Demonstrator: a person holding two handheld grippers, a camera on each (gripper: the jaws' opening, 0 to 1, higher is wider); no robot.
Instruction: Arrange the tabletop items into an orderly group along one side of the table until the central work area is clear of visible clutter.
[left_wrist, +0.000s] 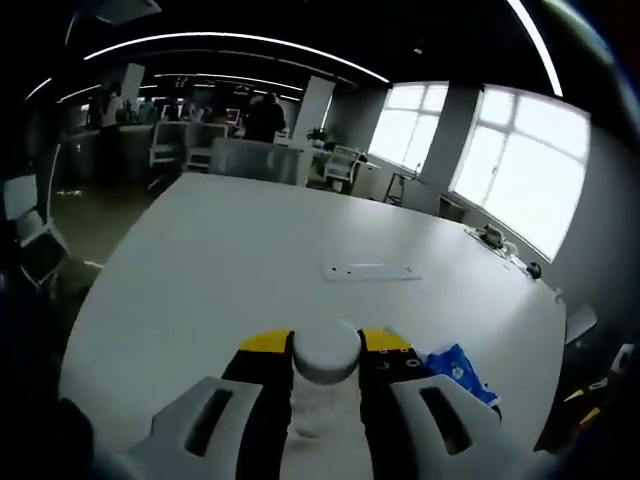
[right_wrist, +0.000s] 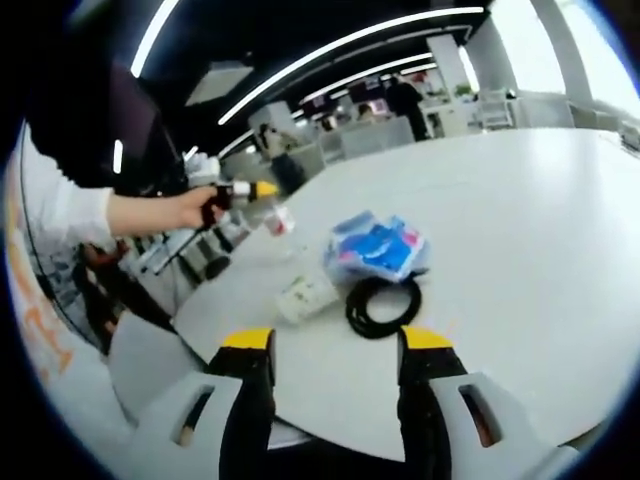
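Observation:
My left gripper (left_wrist: 327, 345) is shut on a small white-capped bottle (left_wrist: 327, 372), held above the near part of the white table (left_wrist: 230, 260). A blue packet (left_wrist: 460, 368) lies just right of the jaws. In the right gripper view the left gripper (right_wrist: 262, 193) enters from the left in a person's hand, carrying the bottle (right_wrist: 280, 222) above the table edge. My right gripper (right_wrist: 336, 340) is open with nothing between its jaws. Beyond it lie a black cable coil (right_wrist: 383, 305), a white cup (right_wrist: 305, 297) on its side and the blue packet (right_wrist: 375, 247).
A flat pale strip (left_wrist: 370, 271) lies mid-table. Small dark items (left_wrist: 492, 238) sit at the table's far right edge near the windows. Office chairs (left_wrist: 165, 145) and desks stand beyond the far end. A white sleeve (right_wrist: 65, 215) is at the left.

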